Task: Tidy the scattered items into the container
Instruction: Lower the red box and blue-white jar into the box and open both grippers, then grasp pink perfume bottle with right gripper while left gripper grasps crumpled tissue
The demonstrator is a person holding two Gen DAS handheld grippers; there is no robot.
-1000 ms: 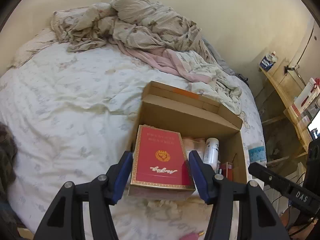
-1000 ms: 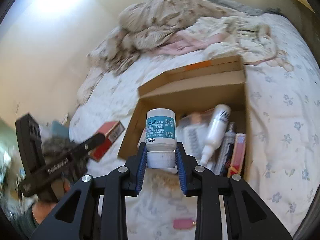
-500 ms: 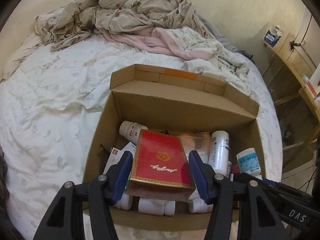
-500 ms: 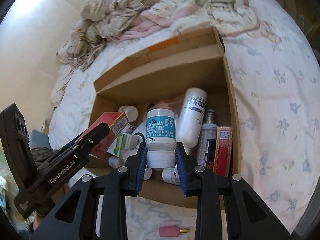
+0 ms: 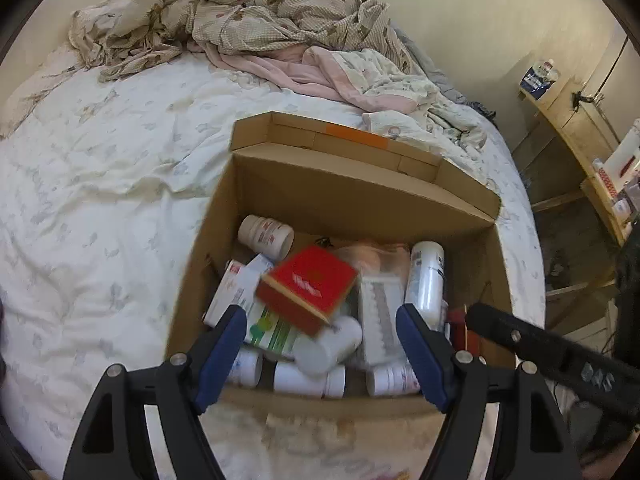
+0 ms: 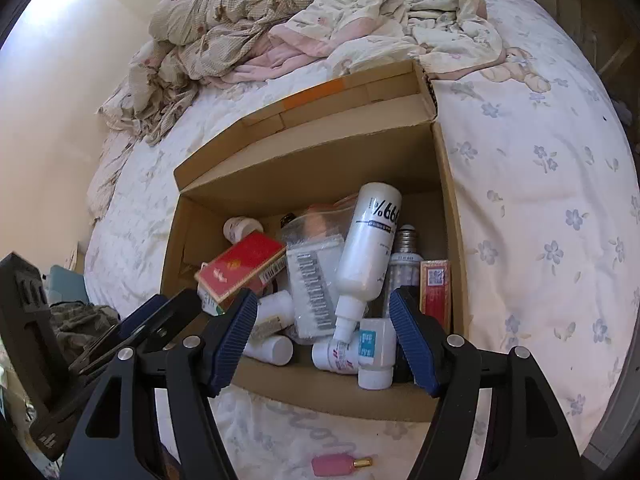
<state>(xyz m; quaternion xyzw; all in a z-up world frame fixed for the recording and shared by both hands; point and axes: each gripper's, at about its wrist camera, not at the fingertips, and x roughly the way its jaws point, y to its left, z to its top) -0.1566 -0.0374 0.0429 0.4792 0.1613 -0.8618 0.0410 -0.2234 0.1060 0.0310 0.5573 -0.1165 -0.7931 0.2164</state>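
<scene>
Now both grippers let go over the cardboard box (image 5: 360, 200)!
On the left, the left gripper (image 5: 320, 344) is spreading its jaws, and the red box (image 5: 308, 284) it carried a moment ago tumbles onto the pile inside. On the right, the right gripper (image 6: 322, 332) is opening too, its teal-labelled bottle (image 6: 372, 356) dropped in; the pink bottle (image 6: 340, 465) remains on the bed (image 6: 540, 200).

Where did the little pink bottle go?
The pink bottle lies on the bedsheet in front of the cardboard box's near wall, outside it. It shows at the bottom of the right wrist view, between the tool's arms.
</scene>
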